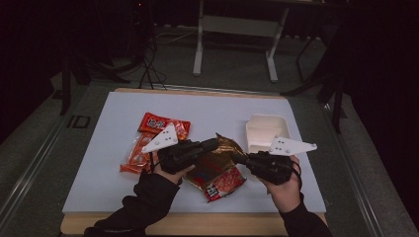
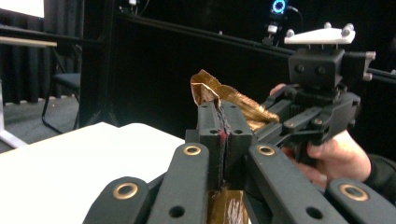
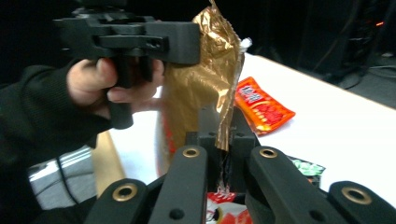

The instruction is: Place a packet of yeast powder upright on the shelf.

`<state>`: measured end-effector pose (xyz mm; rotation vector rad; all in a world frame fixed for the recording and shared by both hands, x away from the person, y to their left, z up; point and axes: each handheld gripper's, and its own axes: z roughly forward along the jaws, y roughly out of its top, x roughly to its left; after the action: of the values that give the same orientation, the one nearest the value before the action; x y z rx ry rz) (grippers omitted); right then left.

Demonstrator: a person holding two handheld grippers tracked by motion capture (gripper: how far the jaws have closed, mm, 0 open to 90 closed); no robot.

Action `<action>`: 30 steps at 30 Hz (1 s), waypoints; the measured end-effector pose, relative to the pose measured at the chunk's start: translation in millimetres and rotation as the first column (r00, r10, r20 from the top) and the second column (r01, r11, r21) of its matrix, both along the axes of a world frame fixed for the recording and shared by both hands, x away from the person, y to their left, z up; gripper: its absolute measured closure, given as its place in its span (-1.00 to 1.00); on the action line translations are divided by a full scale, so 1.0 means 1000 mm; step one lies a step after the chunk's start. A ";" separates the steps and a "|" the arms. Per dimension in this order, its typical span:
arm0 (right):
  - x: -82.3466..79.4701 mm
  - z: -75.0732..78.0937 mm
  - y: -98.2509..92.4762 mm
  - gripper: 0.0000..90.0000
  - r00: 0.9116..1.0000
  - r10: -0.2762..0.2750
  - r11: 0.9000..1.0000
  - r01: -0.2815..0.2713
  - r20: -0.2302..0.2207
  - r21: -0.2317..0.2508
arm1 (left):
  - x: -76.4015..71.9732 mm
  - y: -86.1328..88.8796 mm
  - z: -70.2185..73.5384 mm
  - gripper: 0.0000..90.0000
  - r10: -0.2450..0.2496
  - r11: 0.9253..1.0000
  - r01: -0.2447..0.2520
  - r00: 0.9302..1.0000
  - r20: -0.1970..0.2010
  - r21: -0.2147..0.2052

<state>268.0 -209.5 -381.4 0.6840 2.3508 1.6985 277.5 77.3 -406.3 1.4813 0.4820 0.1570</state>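
Observation:
A snack bag [image 1: 217,170], gold foil with a red printed face, is lifted off the middle of the white table [image 1: 113,182] between both grippers. My left gripper [image 1: 213,144] comes in from the left and is shut on the bag's crumpled gold top edge [image 2: 233,100]; in the left gripper view its jaws [image 2: 223,128] are pressed together on the foil. My right gripper [image 1: 238,158] comes in from the right and is shut on the gold foil [image 3: 201,84], which runs down between its jaws [image 3: 224,137]. The two gripper tips stand close together, facing each other.
A white open box [image 1: 267,129] stands at the right, just behind my right gripper. Two orange-red snack packs [image 1: 163,123] [image 1: 134,157] lie to the left, partly under my left hand. A pack with a green label [image 3: 306,168] lies near the front. A desk frame [image 1: 237,24] stands beyond the table.

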 end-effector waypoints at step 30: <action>0.025 0.034 -0.025 0.99 0.991 0.106 0.985 -0.094 0.080 -0.145 | -0.013 0.024 -0.002 -0.71 0.006 0.995 -0.002 0.999 -0.048 0.099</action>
<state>293.3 -234.2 -347.8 0.4651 2.4525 1.5462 264.2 101.5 -408.3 1.5835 0.5222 0.1505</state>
